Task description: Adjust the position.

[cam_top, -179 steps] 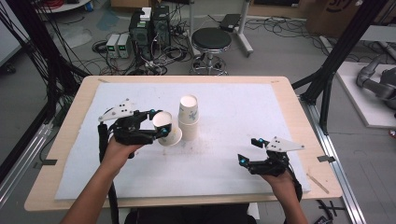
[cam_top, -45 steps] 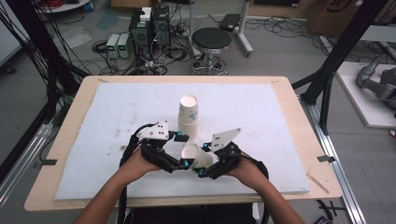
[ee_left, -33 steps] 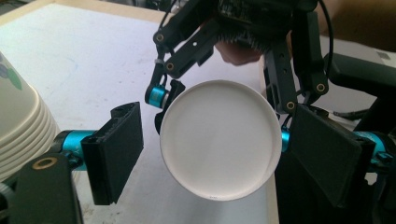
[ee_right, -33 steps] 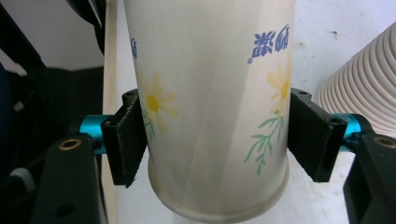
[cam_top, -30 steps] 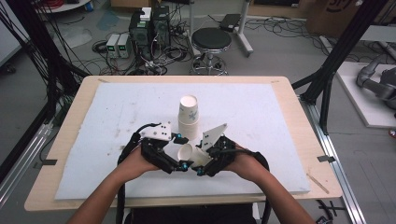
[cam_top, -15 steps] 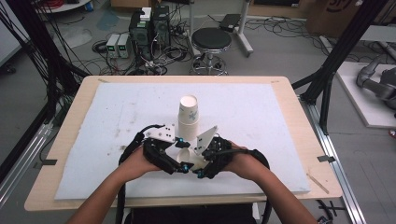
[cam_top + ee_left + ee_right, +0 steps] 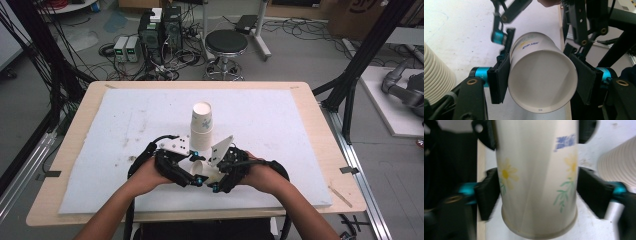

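Left gripper (image 7: pixel 541 85) clamps paper cup (image 7: pixel 541 77) sideways — mouth facing it.

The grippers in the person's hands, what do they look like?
Both the left gripper and the right gripper are black frames with two flat black pads, each on a shiny teal-blue cylinder. Brass-coloured pivots dot the arms. Each carries a pale grey three-cornered plate on top and trails a black cable. The person's forearms are bare, with no sleeves in view.
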Tool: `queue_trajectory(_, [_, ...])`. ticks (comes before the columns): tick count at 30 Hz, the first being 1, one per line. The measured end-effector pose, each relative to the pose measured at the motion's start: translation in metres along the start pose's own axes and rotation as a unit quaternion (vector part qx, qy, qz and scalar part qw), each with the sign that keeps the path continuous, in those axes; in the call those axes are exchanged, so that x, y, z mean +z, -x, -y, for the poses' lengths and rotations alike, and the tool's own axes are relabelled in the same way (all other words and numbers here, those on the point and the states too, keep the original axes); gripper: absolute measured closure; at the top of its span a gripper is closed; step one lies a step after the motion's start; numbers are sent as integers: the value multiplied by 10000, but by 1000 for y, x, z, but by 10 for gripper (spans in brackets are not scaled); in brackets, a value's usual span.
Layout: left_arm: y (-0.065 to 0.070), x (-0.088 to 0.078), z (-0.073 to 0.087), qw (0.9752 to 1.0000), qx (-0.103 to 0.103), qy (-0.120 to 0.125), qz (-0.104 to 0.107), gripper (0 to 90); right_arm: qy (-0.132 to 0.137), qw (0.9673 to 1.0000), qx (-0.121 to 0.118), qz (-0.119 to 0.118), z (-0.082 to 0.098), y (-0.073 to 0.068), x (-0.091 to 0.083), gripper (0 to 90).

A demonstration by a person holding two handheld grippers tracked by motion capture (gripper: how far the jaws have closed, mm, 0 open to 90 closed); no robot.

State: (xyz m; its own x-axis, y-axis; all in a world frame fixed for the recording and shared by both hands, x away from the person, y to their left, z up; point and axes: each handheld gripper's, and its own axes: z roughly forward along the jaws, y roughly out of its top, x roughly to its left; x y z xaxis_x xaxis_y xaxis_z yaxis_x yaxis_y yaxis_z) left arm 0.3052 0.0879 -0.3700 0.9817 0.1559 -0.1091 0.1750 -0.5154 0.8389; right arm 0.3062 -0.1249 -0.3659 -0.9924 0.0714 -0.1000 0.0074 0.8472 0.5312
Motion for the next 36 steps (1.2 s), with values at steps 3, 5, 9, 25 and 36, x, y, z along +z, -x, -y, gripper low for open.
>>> queue_trajectory(3, [-1,-4,3,9998,-16,195,-52,362,375,9991,185,116,5,3,-8,175])
queue_trajectory(5, [-1,-7,6,9994,-44,342,-52,362,575,9978,304,124,9,3,-13,175])
queue_trajectory(9, [-2,-10,11,9981,-118,611,-34,362,900,9951,376,150,18,3,-22,175])
queue_trajectory(25, [-4,-22,27,9868,-176,1611,-34,359,2328,9679,887,325,54,-4,-36,175])
queue_trajectory(36, [-2,-23,32,9836,-71,1803,4,357,2855,9515,1128,211,75,-9,-18,176])
